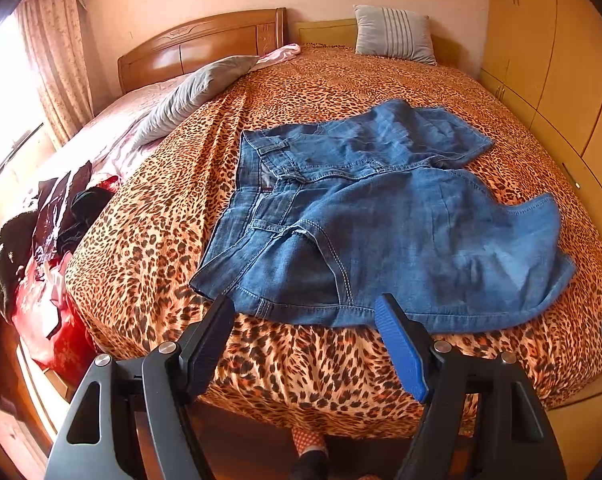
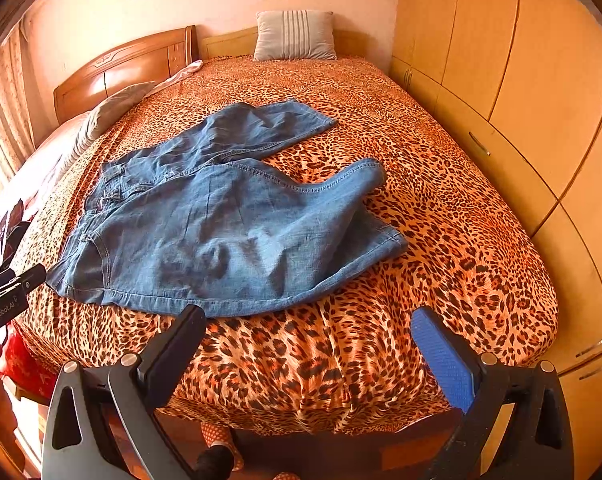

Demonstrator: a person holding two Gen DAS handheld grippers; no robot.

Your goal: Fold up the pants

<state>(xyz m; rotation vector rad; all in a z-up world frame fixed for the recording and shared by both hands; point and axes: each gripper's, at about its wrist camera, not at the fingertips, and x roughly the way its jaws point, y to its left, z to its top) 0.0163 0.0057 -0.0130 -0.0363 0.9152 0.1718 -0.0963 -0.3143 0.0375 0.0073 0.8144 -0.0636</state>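
Item: pants (image 1: 381, 216), blue denim, short-legged, unfolded. Location: on the bed (image 1: 149, 240), spread flat near its foot edge, front side up as far as you can tell.

Lie: the waistband sits at the pants' left end, the two leg hems at the right end, so the long axis runs along the foot edge of the bed, crosswise to both of your grippers. The near leg lies along that edge; the far leg angles away toward the pillow (image 1: 395, 34). The legs are splayed, with bare bedspread between them.

Left gripper (image 1: 305, 310): fingers apart, holding nothing, tips just short of the pants' near hem, below the pocket and side seam at the waistband end. It is the nearer of your two tools to the cloth.

Right gripper (image 2: 309, 318): fingers apart, holding nothing. Its left tip is at the near edge of the near leg; its right tip hangs over bare bedspread beyond the hem end.

Judgement: folding has not begun. The pants lie ahead of both grippers, each fronting one end of the near edge.
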